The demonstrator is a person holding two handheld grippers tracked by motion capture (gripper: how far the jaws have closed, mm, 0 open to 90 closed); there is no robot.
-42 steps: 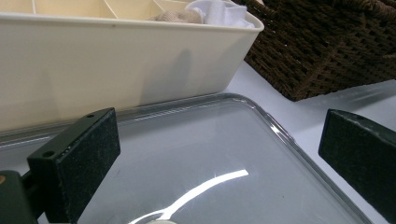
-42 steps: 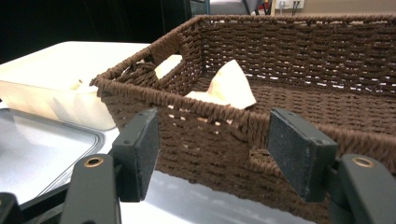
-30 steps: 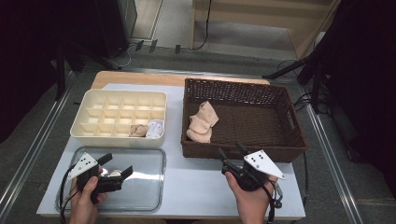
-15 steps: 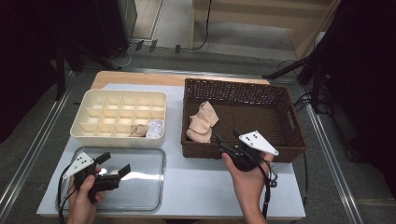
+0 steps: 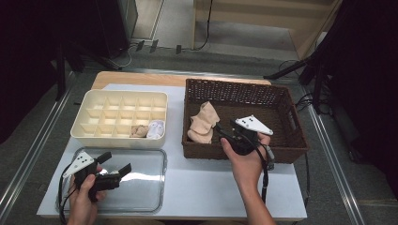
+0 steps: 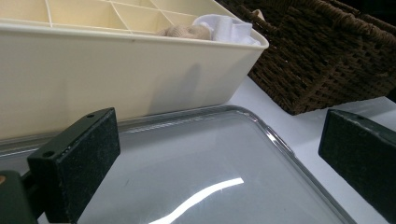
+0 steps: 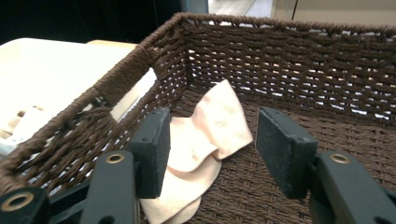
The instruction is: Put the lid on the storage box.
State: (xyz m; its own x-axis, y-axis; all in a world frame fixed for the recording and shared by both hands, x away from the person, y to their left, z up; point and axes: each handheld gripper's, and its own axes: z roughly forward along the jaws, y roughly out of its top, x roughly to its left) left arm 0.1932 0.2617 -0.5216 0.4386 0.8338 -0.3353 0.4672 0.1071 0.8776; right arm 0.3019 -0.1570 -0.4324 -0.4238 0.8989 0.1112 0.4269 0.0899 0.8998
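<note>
Sock (image 7: pixel 212 135) lies beside basket wall (image 7: pixel 135 93)

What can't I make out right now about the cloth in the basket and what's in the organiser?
- Beige cloth: right gripper view, its near end is hidden behind the right gripper jaw; one piece or several, unclear.
- Organiser: left gripper view, its front wall hides the compartments.
- Rolled items: high view, too small to identify.
- Basket: right gripper view, cut off at the frame's right edge.
</note>
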